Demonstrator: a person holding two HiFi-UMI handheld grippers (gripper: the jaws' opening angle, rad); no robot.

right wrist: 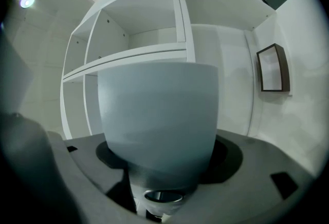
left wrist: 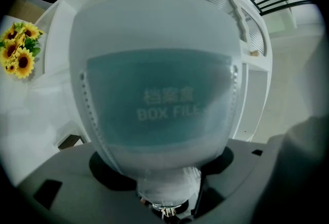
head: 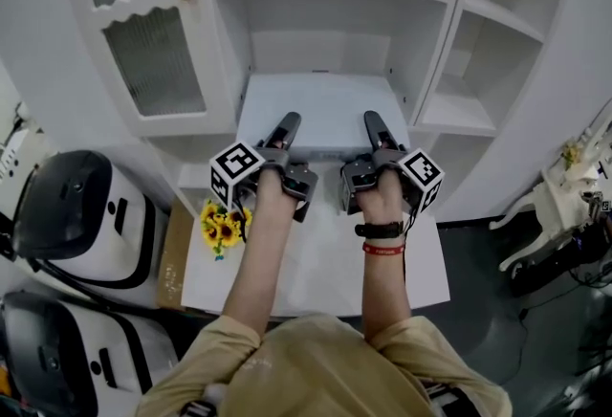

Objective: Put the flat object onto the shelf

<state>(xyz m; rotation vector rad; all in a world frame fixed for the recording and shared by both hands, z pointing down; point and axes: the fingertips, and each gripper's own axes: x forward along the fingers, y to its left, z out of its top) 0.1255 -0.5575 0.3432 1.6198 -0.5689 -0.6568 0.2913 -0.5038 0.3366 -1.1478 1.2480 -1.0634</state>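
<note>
A flat pale grey box file [head: 320, 111] lies level in front of the white cabinet, its far end inside the middle shelf opening [head: 320, 42]. My left gripper [head: 286, 132] grips its near edge on the left, and my right gripper [head: 376, 130] grips the same edge on the right. In the left gripper view the box file [left wrist: 159, 89] fills the space between the jaws, its printed label facing the camera. In the right gripper view the box file [right wrist: 159, 115] shows a plain grey face, held the same way. The fingertips are hidden behind the file.
The white cabinet has open shelves [head: 478, 71] to the right and a ribbed glass door [head: 143, 42] to the left. Below my arms is a white table [head: 316, 262] with sunflowers [head: 222, 229]. White and black machines [head: 76, 214] stand at the left.
</note>
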